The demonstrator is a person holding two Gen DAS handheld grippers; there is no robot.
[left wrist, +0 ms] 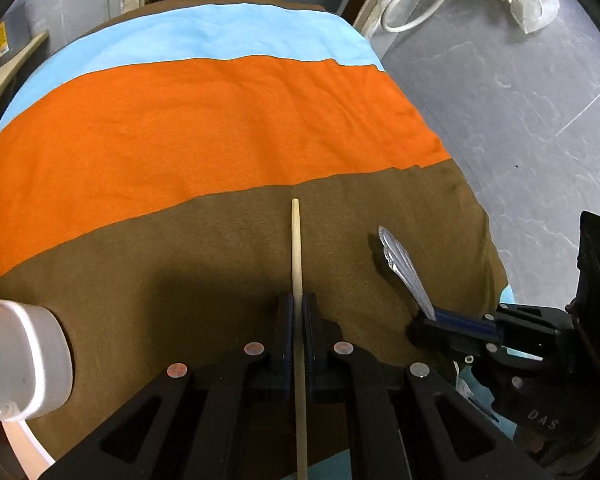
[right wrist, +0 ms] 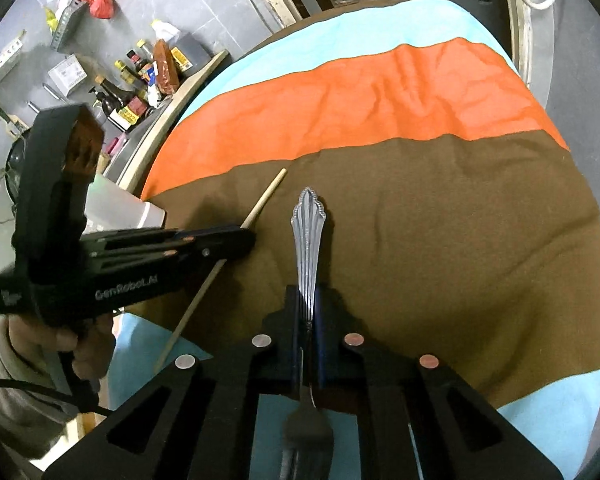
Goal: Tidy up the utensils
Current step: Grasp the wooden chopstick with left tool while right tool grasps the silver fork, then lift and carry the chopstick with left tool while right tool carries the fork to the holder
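My left gripper (left wrist: 298,304) is shut on a pale wooden chopstick (left wrist: 297,248), whose tip points forward over the brown cloth (left wrist: 180,264). My right gripper (right wrist: 308,300) is shut on a silver utensil (right wrist: 309,232) by its handle; the ornate fluted handle end points forward and the head hangs back under the jaws. In the right wrist view the left gripper (right wrist: 244,240) is at left with the chopstick (right wrist: 264,198) through it. In the left wrist view the right gripper (left wrist: 440,318) is at right, holding the silver utensil (left wrist: 400,264).
The table carries brown, orange (left wrist: 220,128) and light blue (left wrist: 200,40) cloths. A white cup-like container (left wrist: 24,364) stands at the left near the left gripper. Bottles and clutter (right wrist: 140,76) sit on the floor beyond the table's left edge.
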